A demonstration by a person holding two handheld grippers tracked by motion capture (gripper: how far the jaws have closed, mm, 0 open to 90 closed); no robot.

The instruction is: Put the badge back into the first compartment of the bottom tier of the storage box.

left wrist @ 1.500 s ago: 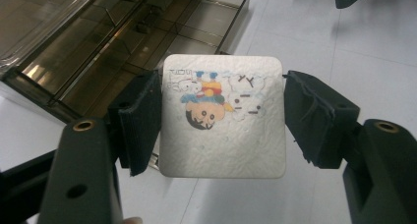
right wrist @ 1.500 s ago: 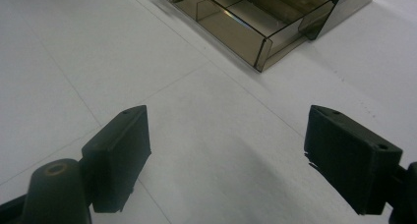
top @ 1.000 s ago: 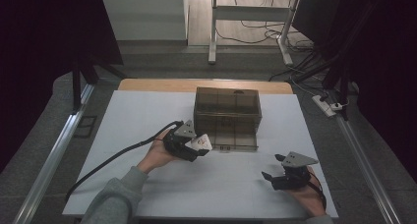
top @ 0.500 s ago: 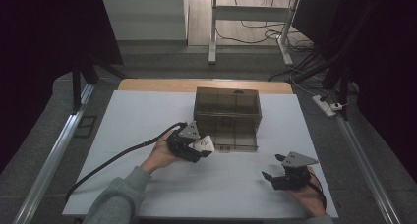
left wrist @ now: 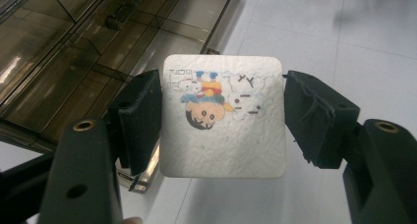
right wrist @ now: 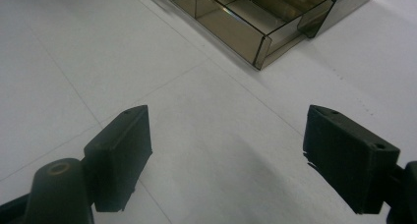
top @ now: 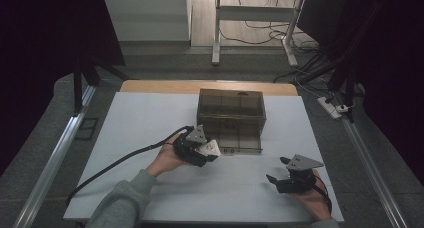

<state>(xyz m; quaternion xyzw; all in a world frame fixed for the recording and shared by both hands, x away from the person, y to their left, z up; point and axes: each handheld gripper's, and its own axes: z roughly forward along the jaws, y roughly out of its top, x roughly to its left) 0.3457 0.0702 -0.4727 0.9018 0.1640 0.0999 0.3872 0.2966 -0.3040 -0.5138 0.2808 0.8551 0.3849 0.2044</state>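
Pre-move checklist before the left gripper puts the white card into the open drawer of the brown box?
1. Grip on white card: left gripper clamps it by both side edges. Ok.
2. Card flat, not bent: ok.
3. Drawer of the brown box pulled out: ok.
4. Target compartment free: the compartments close to the card look free; one farther off holds a small dark item. Ok.
5. Right gripper out of the way: open, on the white table apart from the box. Ok.
6. Card over the drawer: it hangs beside its front edge. Not ok.
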